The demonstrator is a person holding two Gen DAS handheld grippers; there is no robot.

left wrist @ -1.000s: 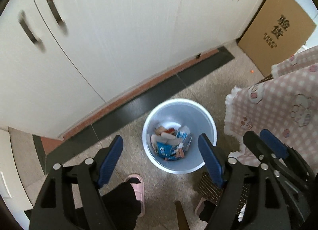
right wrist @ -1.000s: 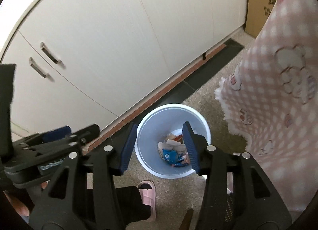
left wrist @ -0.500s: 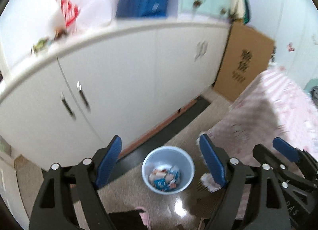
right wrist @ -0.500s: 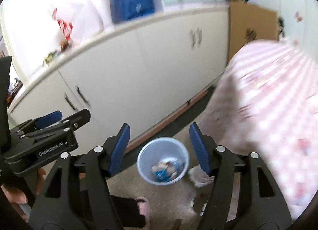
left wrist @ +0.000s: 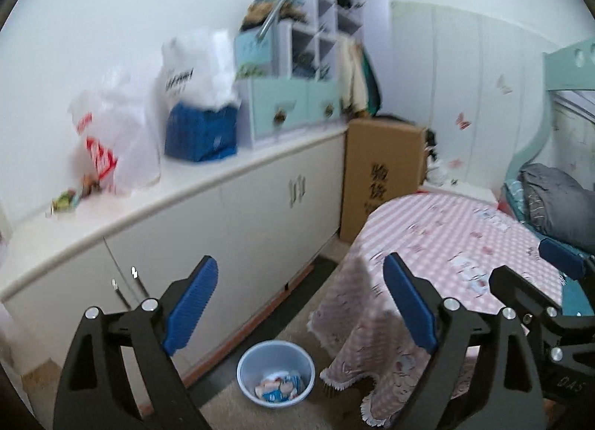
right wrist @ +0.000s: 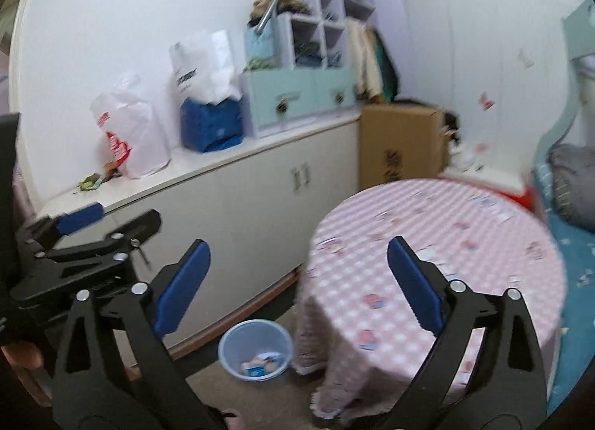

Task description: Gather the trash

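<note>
A pale blue trash bin [left wrist: 276,373] stands on the floor by the white cabinets, with several wrappers [left wrist: 279,386] inside; it also shows in the right wrist view [right wrist: 255,348]. My left gripper [left wrist: 299,303] is open and empty, raised well above the bin. My right gripper [right wrist: 297,283] is open and empty, also raised high. The left gripper's body shows at the left of the right wrist view [right wrist: 74,244]; the right gripper's body shows at the right of the left wrist view [left wrist: 550,303].
A round table with a pink checked cloth [right wrist: 438,244] stands right of the bin. White cabinets [left wrist: 223,229] carry plastic bags [left wrist: 115,140], a blue bag [left wrist: 200,132] and a mint drawer unit [left wrist: 293,106]. A cardboard box [left wrist: 379,177] stands beyond. A bed [left wrist: 557,199] is at right.
Both grippers have risen and tilted up from just above the bin. The bin now looks small and low, and the counter, table top and room have come into view.
</note>
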